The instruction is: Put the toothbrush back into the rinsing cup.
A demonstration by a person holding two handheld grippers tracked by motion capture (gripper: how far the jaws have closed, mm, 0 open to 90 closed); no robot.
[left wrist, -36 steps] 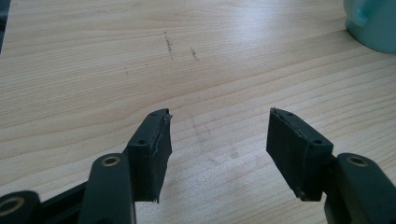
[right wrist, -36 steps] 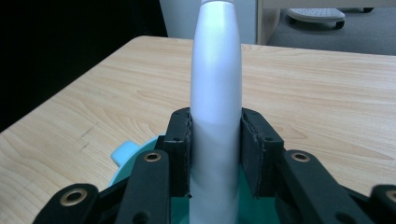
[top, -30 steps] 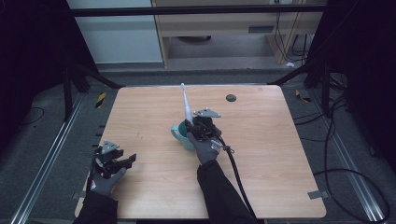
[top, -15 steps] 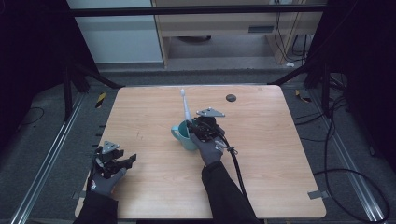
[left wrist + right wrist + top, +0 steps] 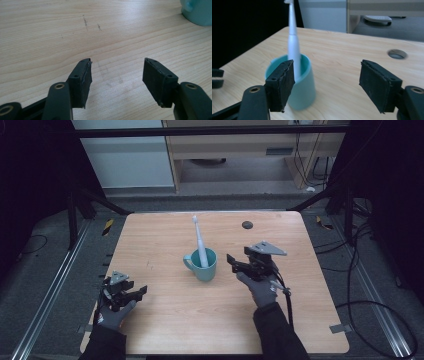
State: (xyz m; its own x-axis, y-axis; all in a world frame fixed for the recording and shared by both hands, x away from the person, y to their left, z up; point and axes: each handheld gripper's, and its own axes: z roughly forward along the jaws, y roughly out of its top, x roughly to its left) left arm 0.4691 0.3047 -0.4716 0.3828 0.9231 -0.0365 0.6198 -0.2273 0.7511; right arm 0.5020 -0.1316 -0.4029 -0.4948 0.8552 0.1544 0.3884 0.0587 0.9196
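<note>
My right gripper [image 5: 239, 263] sits right of center in the high view, jaws wide apart w/ nothing btwn them. In its own view the toothbrush [image 5: 293, 37] head is cut off at the top edge & the near jaw hides part of the teal mug [image 5: 297, 82]. No readable writing anywhere. Left gripper [image 5: 131, 293], lower left, jaws also spread & empty over bare table [image 5: 50, 32]; mug [image 5: 197, 11] clipped at upper right.
</note>
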